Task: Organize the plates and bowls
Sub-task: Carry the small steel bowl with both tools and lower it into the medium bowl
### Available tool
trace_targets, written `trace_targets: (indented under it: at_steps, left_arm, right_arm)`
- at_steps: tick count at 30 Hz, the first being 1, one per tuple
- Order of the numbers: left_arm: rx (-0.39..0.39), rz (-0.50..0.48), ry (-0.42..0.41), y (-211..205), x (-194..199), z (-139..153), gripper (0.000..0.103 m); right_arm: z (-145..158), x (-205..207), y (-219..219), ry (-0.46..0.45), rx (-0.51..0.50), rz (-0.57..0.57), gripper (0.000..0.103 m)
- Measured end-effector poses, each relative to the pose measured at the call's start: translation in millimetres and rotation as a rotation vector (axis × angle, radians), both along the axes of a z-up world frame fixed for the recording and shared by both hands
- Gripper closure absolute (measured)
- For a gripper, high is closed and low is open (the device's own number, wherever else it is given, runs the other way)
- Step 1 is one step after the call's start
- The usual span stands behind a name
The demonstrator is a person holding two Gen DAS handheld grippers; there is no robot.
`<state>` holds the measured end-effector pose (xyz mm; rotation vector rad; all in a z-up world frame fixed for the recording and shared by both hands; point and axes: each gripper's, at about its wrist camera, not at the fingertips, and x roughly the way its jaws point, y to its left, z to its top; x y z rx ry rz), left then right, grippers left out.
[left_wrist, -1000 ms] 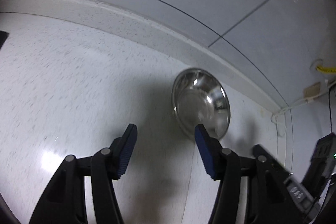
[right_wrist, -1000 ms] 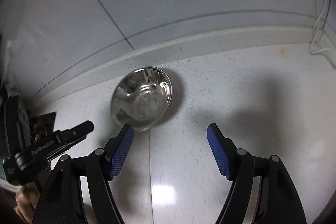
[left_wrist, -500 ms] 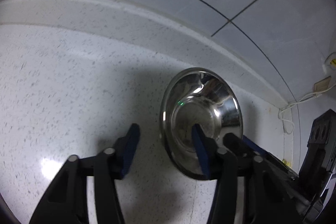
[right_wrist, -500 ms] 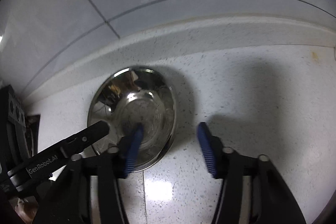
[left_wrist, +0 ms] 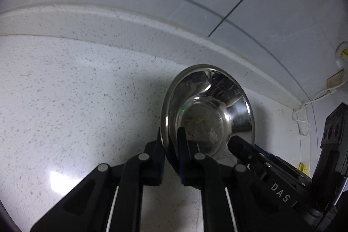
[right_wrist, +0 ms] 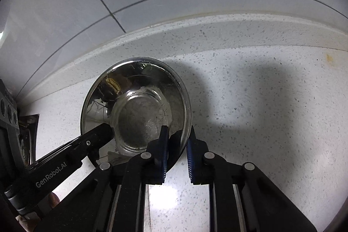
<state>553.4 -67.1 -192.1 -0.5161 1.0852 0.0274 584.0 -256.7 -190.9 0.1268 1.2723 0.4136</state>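
The steel bowl [left_wrist: 206,114] sits on the speckled counter [left_wrist: 76,101] near the tiled wall, pinched at opposite rims. The left tool [left_wrist: 170,151] and right tool [right_wrist: 177,149] have just been closing and now each clamp the thin rim, one pad inside, one outside. I'd judge it light, stiff and slippery; the rim looks the only real purchase.

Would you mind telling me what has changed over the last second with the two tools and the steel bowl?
Both tools came in toward the steel bowl and their jaws have just been closing. The left tool now pinches the bowl's rim on one side, the right tool on the opposite side, each with one finger inside and one outside. The bowl itself sits in the same spot on the speckled counter by the wall.
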Motion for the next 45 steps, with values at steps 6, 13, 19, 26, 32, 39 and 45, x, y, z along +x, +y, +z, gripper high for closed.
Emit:
trace_targets:
  at_steps: [6,13,19,26,32,39,45]
  left_arm:
    - [0.047,0.024,-0.057,-14.6,-27.6,29.7,0.094]
    - [0.077,0.031,-0.121,-32.5,-68.5,63.8,0.094]
    - [0.093,0.013,-0.185,-45.6,-115.0,95.2,0.094]
    - [0.107,-0.025,-0.237,-71.8,-175.0,119.8,0.093]
    - [0.124,-0.061,-0.270,-94.7,-231.2,129.1,0.093]
    - [0.138,-0.124,-0.286,-121.1,-287.9,126.4,0.093]
    - [0.157,-0.177,-0.278,-143.2,-312.7,121.0,0.093]
  right_arm:
    - [22.5,-17.0,-18.5,-0.031,0.040,0.009,0.089]
    - [52.4,-50.1,-39.7,-0.069,0.076,0.017,0.089]
    - [77.7,-82.5,-47.2,-0.103,0.115,0.023,0.089]
    - [95.8,-126.7,-66.5,-0.137,0.132,0.046,0.089]
    - [97.2,-165.1,-86.9,-0.143,0.134,0.046,0.089]
    - [90.6,-201.9,-112.5,-0.121,0.139,0.002,0.089]
    - [95.5,-224.5,-127.3,-0.105,0.140,-0.036,0.089]
